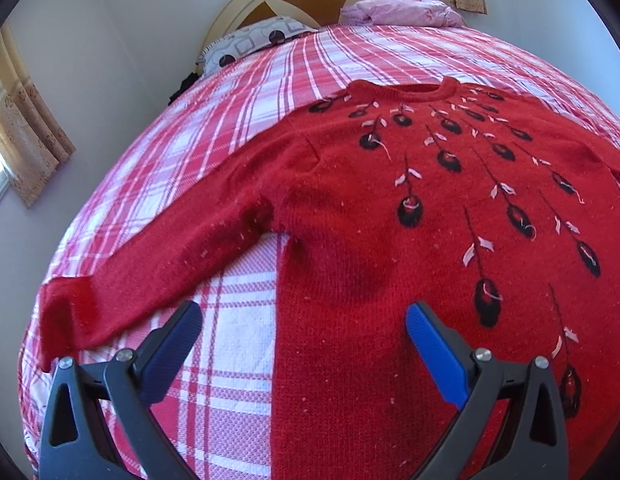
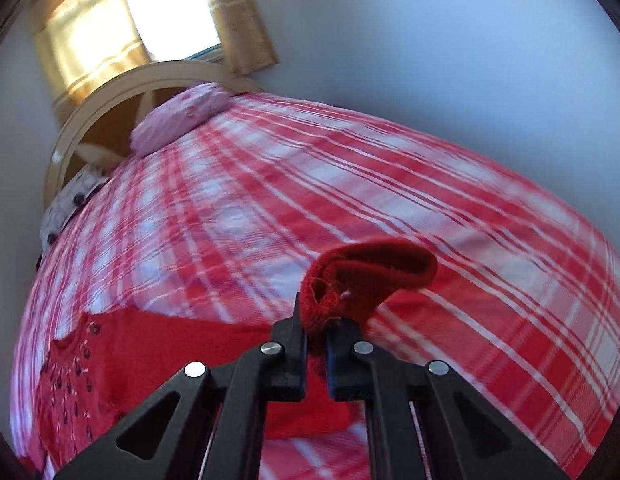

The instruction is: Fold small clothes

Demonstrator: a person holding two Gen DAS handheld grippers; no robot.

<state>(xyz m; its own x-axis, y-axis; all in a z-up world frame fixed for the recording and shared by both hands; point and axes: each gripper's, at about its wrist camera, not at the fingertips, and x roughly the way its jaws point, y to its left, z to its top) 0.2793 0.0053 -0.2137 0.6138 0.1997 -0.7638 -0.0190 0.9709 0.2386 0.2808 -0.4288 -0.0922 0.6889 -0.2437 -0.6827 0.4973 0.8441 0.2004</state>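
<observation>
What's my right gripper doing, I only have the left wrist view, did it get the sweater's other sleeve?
Observer: Yes. The right gripper is shut on the red cuff, which sticks up past its tips.
Operator: Is that cuff off the bed?
Observer: It looks raised over the plaid cover; the sleeve trails back under the gripper.
Operator: Is the sweater's body in that view?
Observer: Yes, the sweater lies flat at lower left, blurred.
Operator: Anything else nearby?
Observer: Only a pink pillow at the headboard, far off.
</observation>
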